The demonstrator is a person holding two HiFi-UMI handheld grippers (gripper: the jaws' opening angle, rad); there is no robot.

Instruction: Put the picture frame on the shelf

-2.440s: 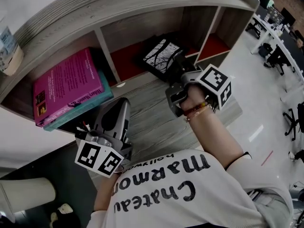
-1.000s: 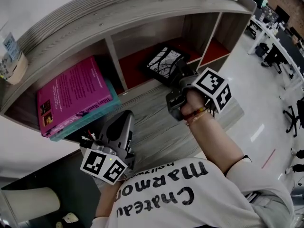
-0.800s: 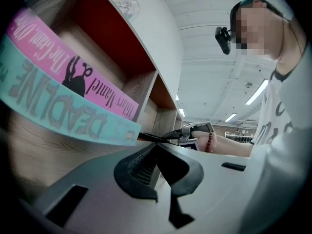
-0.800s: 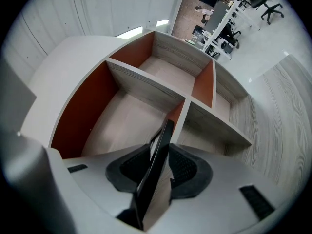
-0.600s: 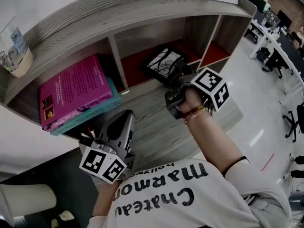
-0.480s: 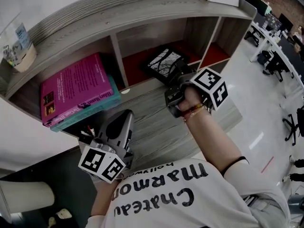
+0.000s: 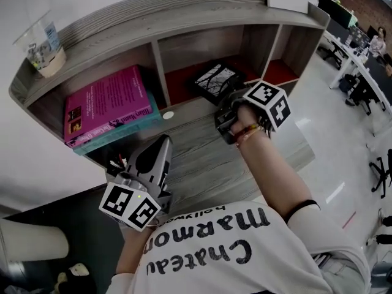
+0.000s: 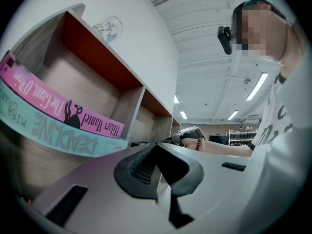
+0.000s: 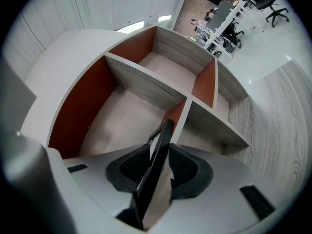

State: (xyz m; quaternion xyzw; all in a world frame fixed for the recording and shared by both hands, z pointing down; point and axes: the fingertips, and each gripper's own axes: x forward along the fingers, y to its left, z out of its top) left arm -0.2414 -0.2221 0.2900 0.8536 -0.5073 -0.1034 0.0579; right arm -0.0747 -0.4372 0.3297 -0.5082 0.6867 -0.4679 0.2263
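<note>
Now the right hand-held gripper (image 7: 225, 103) pinches the tilted picture frame (image 7: 212, 80) in the shelf's (image 7: 184, 16) middle compartment, jaws opening; the left hand-held gripper (image 7: 163, 143), pressed together and empty, hangs over the tabletop (image 7: 205, 164)

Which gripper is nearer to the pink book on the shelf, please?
Left. The left gripper hovers just before the pink book; the right gripper is one compartment over, its fingers opening with the picture frame between them.
</note>
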